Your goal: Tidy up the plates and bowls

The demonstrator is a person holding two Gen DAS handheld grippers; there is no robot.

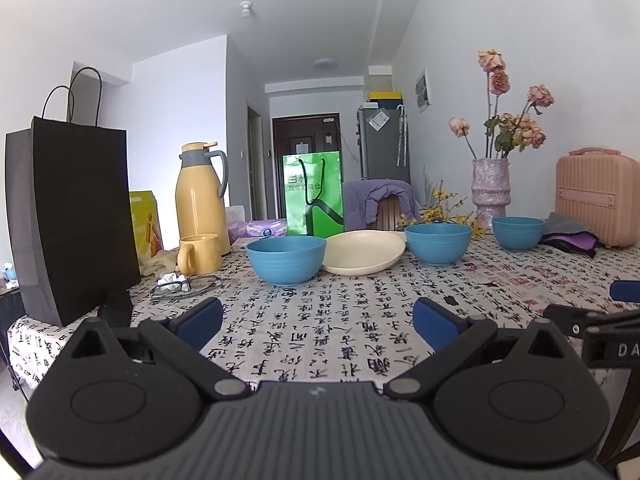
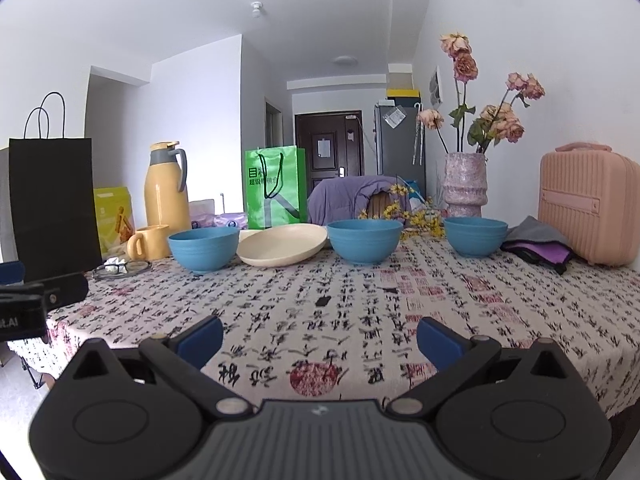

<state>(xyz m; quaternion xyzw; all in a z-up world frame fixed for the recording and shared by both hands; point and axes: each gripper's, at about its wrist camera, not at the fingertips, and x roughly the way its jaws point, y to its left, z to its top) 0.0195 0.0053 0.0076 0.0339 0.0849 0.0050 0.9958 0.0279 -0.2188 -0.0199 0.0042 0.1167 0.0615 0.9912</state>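
On the counter (image 2: 360, 320), covered by a cloth printed with black characters, the task items stand in a row along the far half. Largest first: the cream plate (image 2: 282, 245) lies between the left blue bowl (image 2: 203, 249) and the middle blue bowl (image 2: 365, 241), its left rim just beside the left bowl. The right blue bowl (image 2: 475, 236) stands apart, near a pink vase (image 2: 465, 185). A yellow mug (image 2: 149, 242) sits left of the left bowl. The left gripper (image 1: 318, 322) and right gripper (image 2: 320, 338) hover above the near edge, fingers spread wide, holding nothing.
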